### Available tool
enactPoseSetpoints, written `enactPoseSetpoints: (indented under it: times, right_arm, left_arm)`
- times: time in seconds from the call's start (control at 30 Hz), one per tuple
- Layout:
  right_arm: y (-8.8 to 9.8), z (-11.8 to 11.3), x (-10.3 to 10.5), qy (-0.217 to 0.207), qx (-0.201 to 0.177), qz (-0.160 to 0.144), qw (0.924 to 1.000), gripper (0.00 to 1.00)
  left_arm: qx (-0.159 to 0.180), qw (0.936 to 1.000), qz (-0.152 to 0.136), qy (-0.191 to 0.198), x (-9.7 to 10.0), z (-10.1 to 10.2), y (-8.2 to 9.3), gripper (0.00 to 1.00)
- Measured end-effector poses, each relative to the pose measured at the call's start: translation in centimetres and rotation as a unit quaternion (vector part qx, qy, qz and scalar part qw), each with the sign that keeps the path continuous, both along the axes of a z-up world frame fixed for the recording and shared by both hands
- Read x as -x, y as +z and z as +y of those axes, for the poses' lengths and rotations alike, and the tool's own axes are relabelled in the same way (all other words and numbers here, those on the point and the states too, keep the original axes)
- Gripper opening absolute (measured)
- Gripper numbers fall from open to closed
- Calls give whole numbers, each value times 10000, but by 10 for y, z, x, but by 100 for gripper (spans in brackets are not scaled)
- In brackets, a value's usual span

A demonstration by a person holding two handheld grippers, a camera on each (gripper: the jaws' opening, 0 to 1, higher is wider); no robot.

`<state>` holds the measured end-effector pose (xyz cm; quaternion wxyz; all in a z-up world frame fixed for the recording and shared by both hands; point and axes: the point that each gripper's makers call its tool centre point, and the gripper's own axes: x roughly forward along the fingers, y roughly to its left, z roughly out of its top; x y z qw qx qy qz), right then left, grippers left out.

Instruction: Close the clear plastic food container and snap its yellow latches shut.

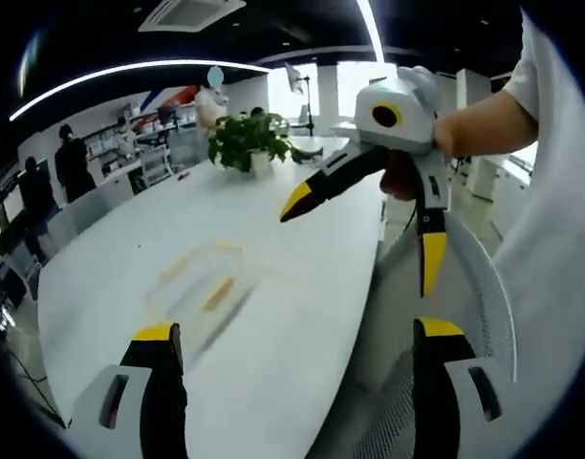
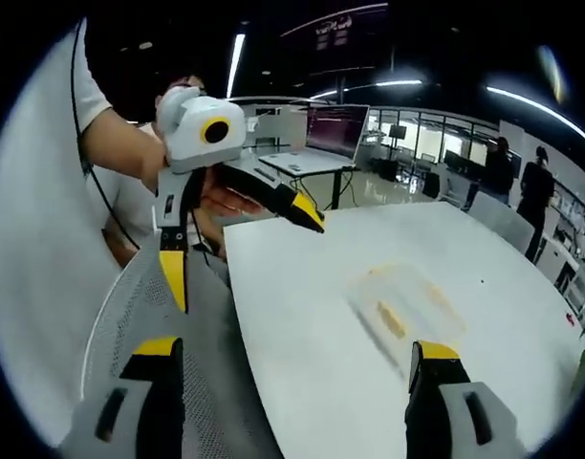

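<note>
The clear plastic container (image 1: 202, 282) with yellow latches lies on the white table (image 1: 302, 316), ahead of my left gripper (image 1: 297, 330), whose jaws stand wide apart with nothing between them. It is blurred, so how the lid sits cannot be told. My right gripper (image 1: 355, 254) hangs in the air at the right, held by a hand, also open and empty. In the right gripper view the container (image 2: 402, 306) lies just beyond my right gripper (image 2: 294, 348). My left gripper (image 2: 250, 268) hovers above the table's near edge, clear of the container.
A potted plant (image 1: 245, 143) stands at the table's far end. A grey mesh chair (image 2: 149, 306) sits beside the table's edge, under the grippers. Desks with a monitor (image 2: 335, 129) stand behind. People (image 1: 73, 163) stand in the room's background.
</note>
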<state>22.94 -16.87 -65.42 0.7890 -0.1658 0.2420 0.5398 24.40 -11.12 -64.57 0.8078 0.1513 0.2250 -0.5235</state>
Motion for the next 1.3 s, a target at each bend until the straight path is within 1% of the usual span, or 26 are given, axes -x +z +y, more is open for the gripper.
enactPoseSetpoints:
  times: [0.13, 0.23, 0.3, 0.47, 0.57, 0.63, 0.73, 0.8, 0.97, 1.07, 1.3]
  right_arm:
    - [1, 1, 5, -30, -37, 54, 10000, 99]
    - [6, 2, 8, -93, -203, 68, 9997, 99]
    - [5, 1, 9, -119, -207, 59, 9997, 99]
    - [4, 1, 14, -172, -331, 91, 9993, 99]
    - [2, -1, 15, -223, -355, 90, 9991, 99]
    - [4, -1, 18, -307, -445, 108, 9985, 99]
    - [3, -1, 22, -315, -491, 106, 9982, 99]
    - [1, -1, 25, -321, -553, 188, 9978, 99]
    - [-2, 0, 27, -338, -561, 189, 9977, 99]
    - [1, 2, 28, -377, -636, 203, 9971, 99]
    - [-4, 1, 31, -456, -679, 256, 9963, 99]
  left_arm:
    - [8, 10000, 14, 81, 4, 5, -2, 98]
    - [188, 9997, 92, 145, 8, 5, -1, 98]
    - [250, 9995, 107, 150, 12, 5, 0, 98]
    - [239, 9996, 125, 124, 21, 4, 0, 97]
    - [227, 9996, 81, 122, 23, 5, 0, 96]
    - [380, 9991, 112, 147, 25, 3, 1, 96]
    - [467, 9988, 72, 159, 27, 3, 0, 95]
    - [459, 9986, 205, 178, 30, 3, -6, 95]
    - [475, 9984, 287, 116, 40, 0, -12, 94]
    - [401, 9986, 312, 119, 42, 1, -16, 92]
    - [490, 9979, 349, 232, 41, 2, -15, 91]
